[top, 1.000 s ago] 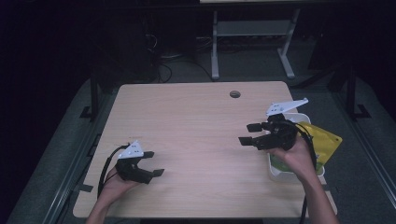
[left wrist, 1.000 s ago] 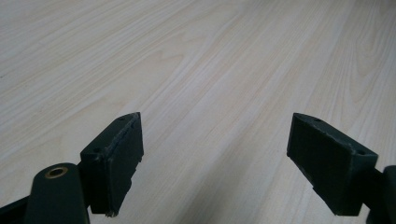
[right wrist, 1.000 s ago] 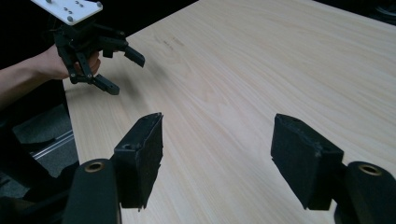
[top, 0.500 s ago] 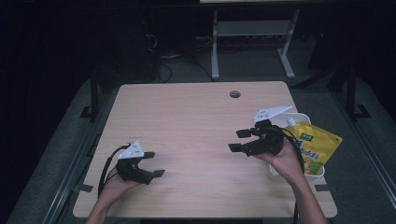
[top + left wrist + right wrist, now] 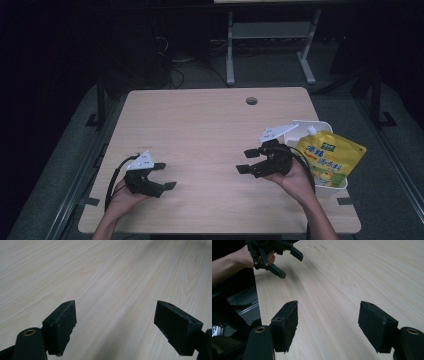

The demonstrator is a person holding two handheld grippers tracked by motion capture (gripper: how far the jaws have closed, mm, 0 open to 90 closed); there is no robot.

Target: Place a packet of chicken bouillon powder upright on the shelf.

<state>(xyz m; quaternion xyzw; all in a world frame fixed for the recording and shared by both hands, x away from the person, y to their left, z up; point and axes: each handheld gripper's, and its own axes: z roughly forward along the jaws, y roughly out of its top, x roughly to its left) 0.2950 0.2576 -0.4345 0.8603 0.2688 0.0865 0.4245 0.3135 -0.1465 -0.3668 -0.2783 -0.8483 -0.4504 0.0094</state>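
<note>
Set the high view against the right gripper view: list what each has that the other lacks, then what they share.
High view alone: the yellow pouch in the white bin, the table's cable hole, and the right gripper seen from outside. Right gripper view alone: its own pads close up, standing wide apart with nothing between them. Shared: the wooden table and the left gripper, jaws open, in the person's left hand.

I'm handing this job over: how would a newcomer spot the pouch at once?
Start at the wooden table and go to its right edge, where a white bin sits. The pouch lies in it, tilted: bright yellow, white spout at its top, the only coloured thing there.
</note>
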